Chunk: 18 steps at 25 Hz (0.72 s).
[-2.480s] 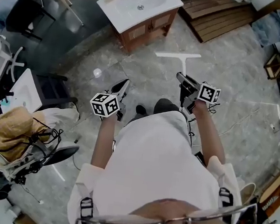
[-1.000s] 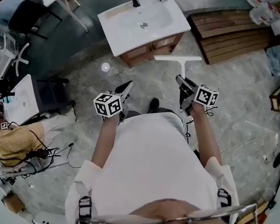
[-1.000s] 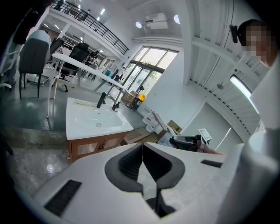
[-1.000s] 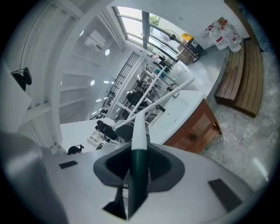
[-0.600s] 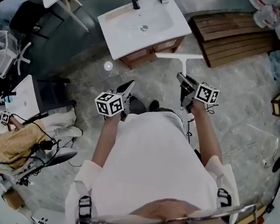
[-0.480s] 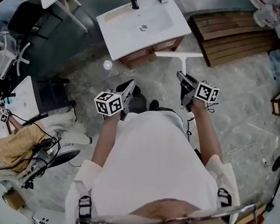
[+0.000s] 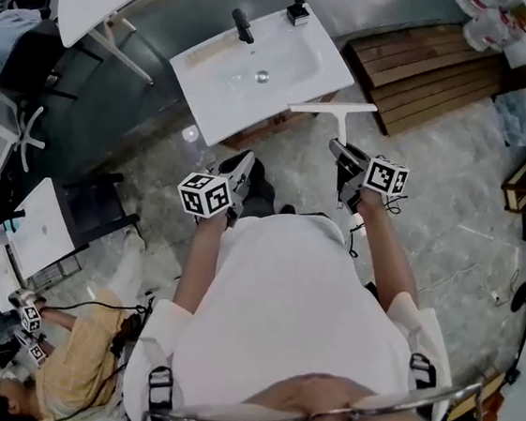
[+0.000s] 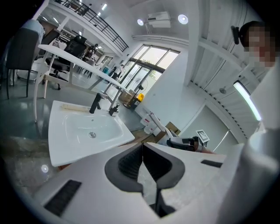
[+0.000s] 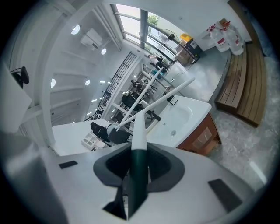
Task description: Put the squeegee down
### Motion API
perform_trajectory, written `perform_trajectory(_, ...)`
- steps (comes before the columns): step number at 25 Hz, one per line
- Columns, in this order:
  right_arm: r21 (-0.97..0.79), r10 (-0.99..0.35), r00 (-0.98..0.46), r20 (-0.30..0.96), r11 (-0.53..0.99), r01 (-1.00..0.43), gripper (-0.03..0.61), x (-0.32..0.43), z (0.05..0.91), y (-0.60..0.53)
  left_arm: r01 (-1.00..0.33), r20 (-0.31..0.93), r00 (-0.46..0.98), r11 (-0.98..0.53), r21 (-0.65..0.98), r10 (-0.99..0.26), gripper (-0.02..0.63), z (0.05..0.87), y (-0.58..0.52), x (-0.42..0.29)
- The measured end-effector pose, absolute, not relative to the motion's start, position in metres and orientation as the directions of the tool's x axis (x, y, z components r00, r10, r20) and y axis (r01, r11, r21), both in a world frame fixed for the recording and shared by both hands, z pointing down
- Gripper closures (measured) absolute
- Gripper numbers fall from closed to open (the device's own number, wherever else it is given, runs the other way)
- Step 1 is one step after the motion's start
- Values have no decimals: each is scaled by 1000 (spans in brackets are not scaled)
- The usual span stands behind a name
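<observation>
Nearer the sink (image 7: pixel 213 69) than a second ago, the squeegee (image 7: pixel 336 108) is held pinched by its handle in the right gripper (image 7: pixel 339 150); the left gripper (image 7: pixel 244 158) is pressed together

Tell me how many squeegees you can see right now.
1. The squeegee is clamped by its handle in the right gripper, with its blade out front near the white washbasin. Others could be hidden behind the person.

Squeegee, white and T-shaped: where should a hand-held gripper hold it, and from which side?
Grip the white T-shaped squeegee on the dark end of its handle, coming from opposite the blade: the slim stem fits between pads and the wide crossbar stays clear, as the right hand-held gripper holds it.
</observation>
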State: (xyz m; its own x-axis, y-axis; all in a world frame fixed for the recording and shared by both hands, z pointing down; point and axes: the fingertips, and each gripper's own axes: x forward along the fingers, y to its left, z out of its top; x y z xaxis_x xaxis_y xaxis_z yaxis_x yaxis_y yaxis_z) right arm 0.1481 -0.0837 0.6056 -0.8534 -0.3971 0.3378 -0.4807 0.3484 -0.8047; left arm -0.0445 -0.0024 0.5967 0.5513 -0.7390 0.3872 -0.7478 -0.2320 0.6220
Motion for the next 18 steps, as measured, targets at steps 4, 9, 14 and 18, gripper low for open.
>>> perform_trajectory(4, -797, -399, -840, 366, 332, -505, 480, 128, 616, -112, -737, 390, 576, -249, 629, -718, 607, 600, -44, -65)
perform_trajectory(9, -790, -417, -821, 391, 306, -532, 480, 101, 625, -147, -724, 404, 605, -262, 638, -686, 607, 607, -83, -93)
perform_trajectory(14, -776, -436, -801, 411, 294, -558, 480, 73, 632, -175, -713, 412, 628, -276, 644, -660, 608, 618, -112, -125)
perform_trajectory(18, -774, -442, -796, 414, 288, -563, 480, 60, 631, -195, -706, 416, 657, -319, 632, -629, 607, 619, -134, -132)
